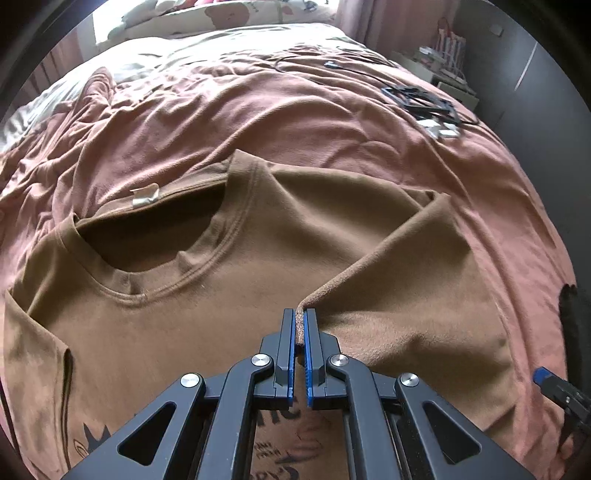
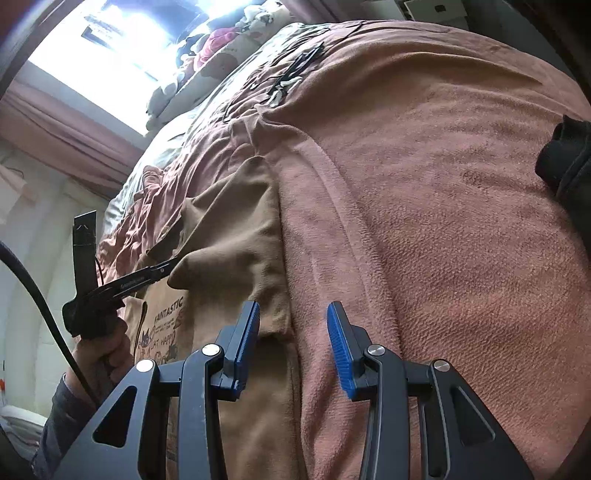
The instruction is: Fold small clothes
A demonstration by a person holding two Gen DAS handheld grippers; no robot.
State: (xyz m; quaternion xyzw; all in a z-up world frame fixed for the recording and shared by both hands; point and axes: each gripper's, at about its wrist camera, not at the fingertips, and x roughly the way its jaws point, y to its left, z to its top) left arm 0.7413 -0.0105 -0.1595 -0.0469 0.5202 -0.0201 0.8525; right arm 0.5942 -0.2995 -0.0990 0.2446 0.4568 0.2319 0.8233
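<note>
With its two blue-padded fingers pressed almost together, the left gripper [image 1: 303,325] pinches a raised fold of the brown T-shirt [image 1: 229,288]; cloth edge sits right between the pads, pulled up into a ridge running off toward 2 o'clock.

Right gripper [image 2: 293,325]: fingers partly apart, nothing between them. It hangs over the shirt's right edge where it meets the pink blanket [image 2: 443,221]. Left finger [image 2: 245,332] is over brown cloth, right finger [image 2: 338,339] over pink.

Shirt lies face up on the blanket, filling the lower half of the left wrist view. Collar [image 1: 173,266] at 10 o'clock from the left gripper, opening toward the far end of the bed. White neck label [image 1: 146,195] shows just beyond the collar's back edge. One sleeve [image 1: 37,350] at 9 o'clock, lying flat. Printed graphic [image 2: 166,332] on the chest, partly under the left gripper; lettering reads "FANTASTIC" in the right wrist view.

In the right wrist view the left gripper shows at 9 o'clock, tips buried in a peak of lifted shirt; the person's hand [image 2: 107,354] wraps its handle, with a black cable [image 2: 40,299] trailing off it.

Further out: black frames and small silver bits [image 1: 424,103] on the blanket at 1 o'clock, pillows [image 1: 221,14] at 12 o'clock, a dark cloth item [image 2: 565,158] at the blanket's right edge.
</note>
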